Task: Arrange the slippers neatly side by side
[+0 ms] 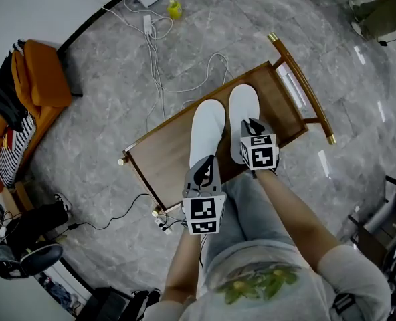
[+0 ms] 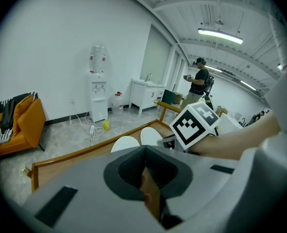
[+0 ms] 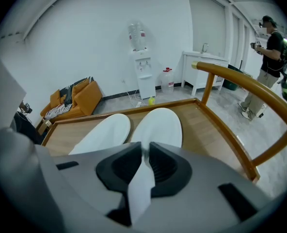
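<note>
Right gripper (image 3: 144,163) jaws pinch the right slipper (image 3: 158,125) by its heel, likely to square it with the left slipper (image 3: 104,132) just left. Left gripper (image 2: 146,178) jaws nearly meet, hold unclear.

Two plain white slippers, left slipper (image 1: 207,129) and right slipper (image 1: 243,109), flat and close together on a wooden chair seat (image 1: 164,159), right heel pinched in the right tool (image 3: 144,161).

Open office or lab hall: water dispenser (image 2: 98,84) at centre left, ceiling strip light (image 2: 220,35) upper right, orange sofa (image 1: 44,79), cables (image 1: 155,65) across stone floor (image 1: 104,179).
</note>
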Tool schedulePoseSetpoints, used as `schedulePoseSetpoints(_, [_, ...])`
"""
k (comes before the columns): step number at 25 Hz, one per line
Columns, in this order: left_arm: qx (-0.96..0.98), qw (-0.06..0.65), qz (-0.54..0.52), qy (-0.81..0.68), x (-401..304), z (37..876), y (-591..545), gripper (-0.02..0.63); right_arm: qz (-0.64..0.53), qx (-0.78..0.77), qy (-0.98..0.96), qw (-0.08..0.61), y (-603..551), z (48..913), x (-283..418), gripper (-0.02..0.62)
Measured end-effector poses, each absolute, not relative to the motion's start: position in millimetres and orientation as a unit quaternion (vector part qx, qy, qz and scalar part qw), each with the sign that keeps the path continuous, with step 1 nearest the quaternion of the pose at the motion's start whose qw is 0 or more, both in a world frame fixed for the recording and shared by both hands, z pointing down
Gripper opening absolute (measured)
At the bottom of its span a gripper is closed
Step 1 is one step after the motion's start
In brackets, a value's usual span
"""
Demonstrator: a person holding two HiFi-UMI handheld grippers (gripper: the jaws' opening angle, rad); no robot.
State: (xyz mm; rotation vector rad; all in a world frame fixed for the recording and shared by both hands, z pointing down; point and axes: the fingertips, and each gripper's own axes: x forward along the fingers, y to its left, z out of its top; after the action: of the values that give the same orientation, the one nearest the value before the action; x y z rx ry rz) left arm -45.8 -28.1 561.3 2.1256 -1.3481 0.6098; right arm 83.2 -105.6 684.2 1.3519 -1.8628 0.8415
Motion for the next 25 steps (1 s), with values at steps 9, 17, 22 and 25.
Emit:
schedulePoseSetpoints(9, [0.788, 0.276, 0.227, -0.501, -45, 564, -28, 0.015, 0.289, 0.482, -0.748, 0.353, -113, 675, 82, 0.048])
schedulePoseSetpoints(17, [0.788, 0.281, 0.227, -0.499, -42, 568, -26, 0.015, 0.249, 0.428, -0.781, 0.381, -119, 672, 83, 0.048])
schedulePoseSetpoints(22, [0.787, 0.284, 0.227, -0.499, -45, 568, -26, 0.015, 0.235, 0.389, -0.794, 0.405, -118, 674, 79, 0.046])
schedulePoseSetpoints(25, [0.786, 0.285, 0.227, -0.499, -47, 569, -26, 0.015, 0.238, 0.374, -0.794, 0.416, -114, 676, 78, 0.046])
